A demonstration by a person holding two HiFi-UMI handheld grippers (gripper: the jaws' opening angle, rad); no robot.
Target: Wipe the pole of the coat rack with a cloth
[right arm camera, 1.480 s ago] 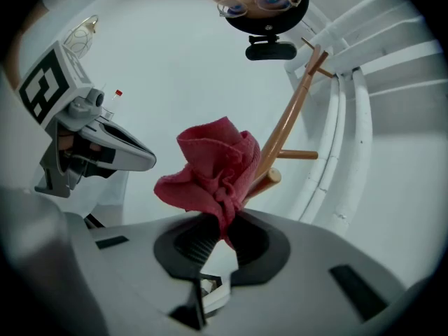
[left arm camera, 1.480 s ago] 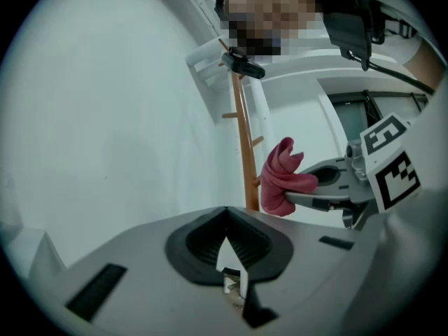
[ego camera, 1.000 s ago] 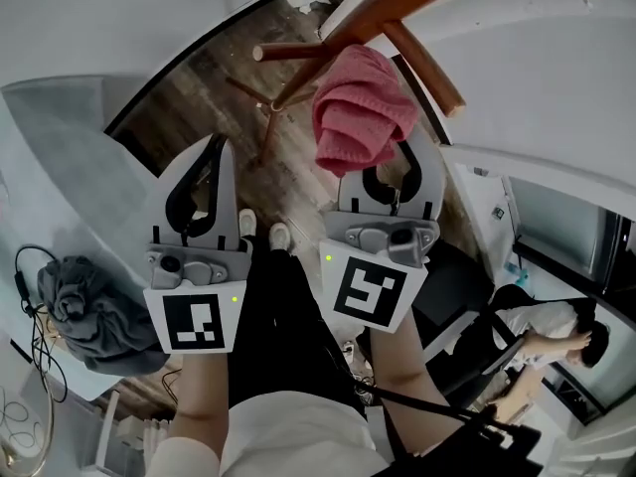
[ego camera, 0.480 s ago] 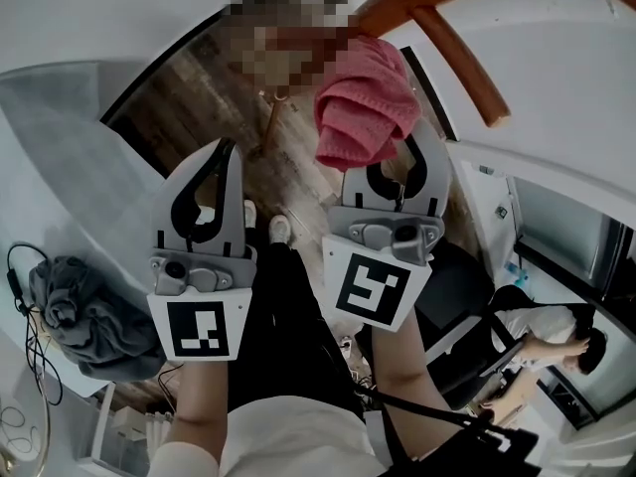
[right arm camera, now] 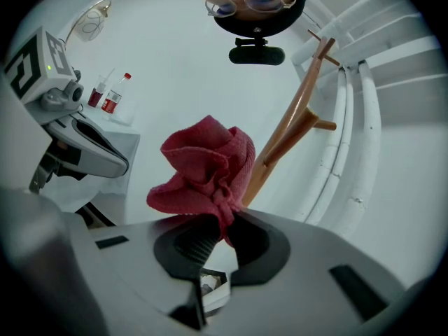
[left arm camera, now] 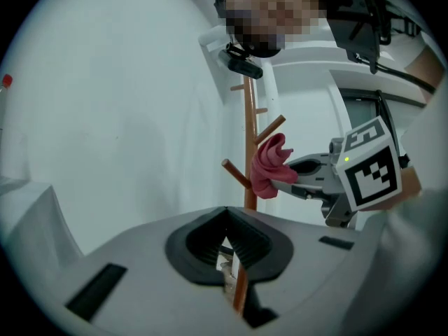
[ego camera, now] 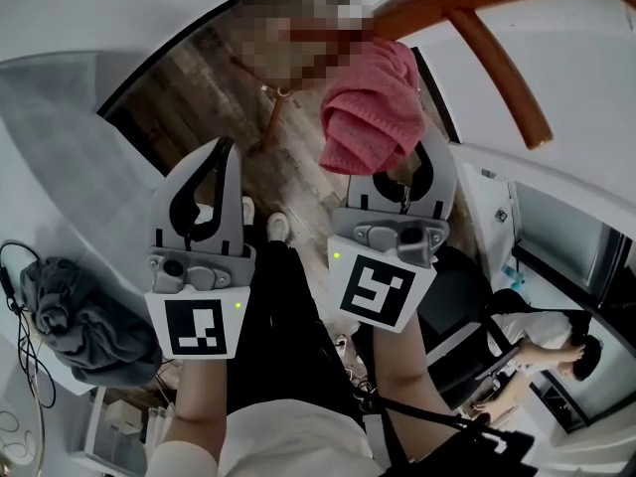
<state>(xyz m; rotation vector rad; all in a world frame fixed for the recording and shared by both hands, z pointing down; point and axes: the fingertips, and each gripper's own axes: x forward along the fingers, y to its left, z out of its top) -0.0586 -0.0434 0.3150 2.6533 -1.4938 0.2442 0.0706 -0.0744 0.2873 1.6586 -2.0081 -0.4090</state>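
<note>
- The right gripper [right arm camera: 222, 231] clamps the bunched pink cloth [right arm camera: 203, 166] just beside the coat rack pole [right arm camera: 285, 133].
- The left gripper [left arm camera: 225, 214], jaws closed on nothing, hangs to its left.

Your cloth [ego camera: 370, 107] is pink terry-like fabric, soft, nubbly and matt. The coat rack pole [right arm camera: 283, 135] is reddish-brown wood, smooth with a faint sheen. Your left gripper [ego camera: 225, 149] and right gripper [right arm camera: 222, 224] are smooth matt grey plastic, with black ribbed rubbery pads [right arm camera: 194, 243]. The floor [ego camera: 199, 107] is worn, streaky wood plank. At your near left lies a matt grey fabric heap [ego camera: 79, 316].
</note>
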